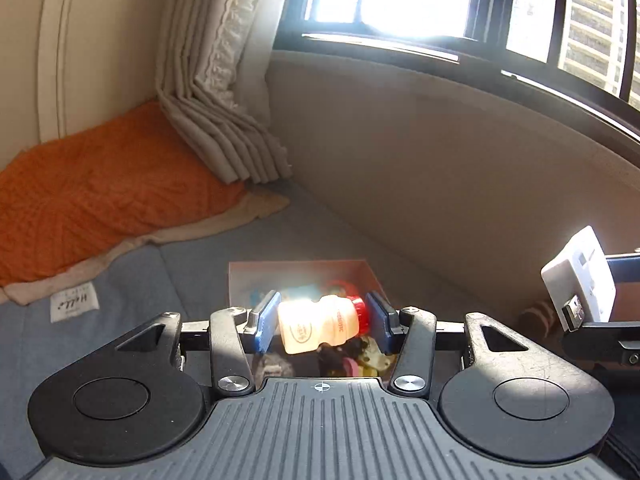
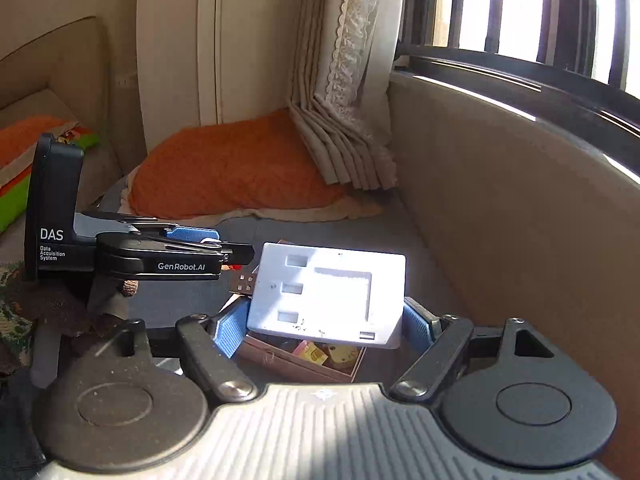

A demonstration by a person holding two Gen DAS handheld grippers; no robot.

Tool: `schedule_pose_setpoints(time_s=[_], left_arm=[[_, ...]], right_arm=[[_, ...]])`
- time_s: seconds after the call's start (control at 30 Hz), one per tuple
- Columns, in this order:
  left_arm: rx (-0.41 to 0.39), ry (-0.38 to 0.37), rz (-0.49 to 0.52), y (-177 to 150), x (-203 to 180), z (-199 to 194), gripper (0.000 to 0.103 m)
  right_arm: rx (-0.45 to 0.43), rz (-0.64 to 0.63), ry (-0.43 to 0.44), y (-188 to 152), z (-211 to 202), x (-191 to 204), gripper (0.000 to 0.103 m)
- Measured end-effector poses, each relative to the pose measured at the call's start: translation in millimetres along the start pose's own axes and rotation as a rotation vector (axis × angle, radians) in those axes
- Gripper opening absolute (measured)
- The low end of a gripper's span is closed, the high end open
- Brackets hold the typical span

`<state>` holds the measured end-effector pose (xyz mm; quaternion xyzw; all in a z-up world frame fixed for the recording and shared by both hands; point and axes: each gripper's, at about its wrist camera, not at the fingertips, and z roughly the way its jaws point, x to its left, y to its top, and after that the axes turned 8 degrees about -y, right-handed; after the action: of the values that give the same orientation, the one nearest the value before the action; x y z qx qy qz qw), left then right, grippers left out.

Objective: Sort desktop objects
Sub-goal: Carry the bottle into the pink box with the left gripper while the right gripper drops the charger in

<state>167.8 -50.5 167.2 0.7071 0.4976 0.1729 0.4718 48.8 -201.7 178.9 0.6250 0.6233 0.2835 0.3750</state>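
A small white drink bottle with a red cap lies crosswise and slightly tilted between the blue pads of my left gripper. Its base is against the left pad and its cap against the right one. It hangs over an open pink box that holds several small items. My right gripper is shut on a flat white device with a USB plug on its left side, also above the pink box. The left wrist view shows the white device at far right. The right wrist view shows the left gripper side-on.
The box sits on a grey-blue mat. An orange blanket lies at the back left, under a folded curtain. A padded beige wall below the window runs along the right. A hand in a brown sleeve holds the left gripper.
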Motion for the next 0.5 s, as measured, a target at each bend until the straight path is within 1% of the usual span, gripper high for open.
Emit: schedule_pose_setpoints(time_s=[0.03,0.07,0.1,0.13,0.2,0.3,0.4,0.5], left_arm=[[-0.013,0.006,-0.011,7,-1,8,0.062],[-0.023,0.013,-0.024,11,1,14,0.069],[-0.023,0.016,-0.033,12,3,17,0.073],[-0.016,0.018,-0.045,9,6,18,0.075],[0.014,0.019,-0.059,-6,12,18,0.082],[0.095,0.031,-0.032,-41,18,14,0.087],[0.200,0.027,-0.020,-74,26,15,0.089],[0.255,0.009,-0.027,-92,30,14,0.093]], right_arm=[[-0.010,0.008,-0.018,4,3,-5,0.079],[-0.016,0.015,-0.036,8,8,-9,0.079],[-0.014,0.021,-0.046,9,13,-13,0.079],[-0.008,0.027,-0.051,11,18,-15,0.080],[0.015,0.044,-0.055,11,32,-22,0.080],[0.058,0.079,-0.043,15,63,-22,0.079],[0.101,0.132,-0.020,26,96,-16,0.079],[0.113,0.190,0.000,41,133,-6,0.080]])
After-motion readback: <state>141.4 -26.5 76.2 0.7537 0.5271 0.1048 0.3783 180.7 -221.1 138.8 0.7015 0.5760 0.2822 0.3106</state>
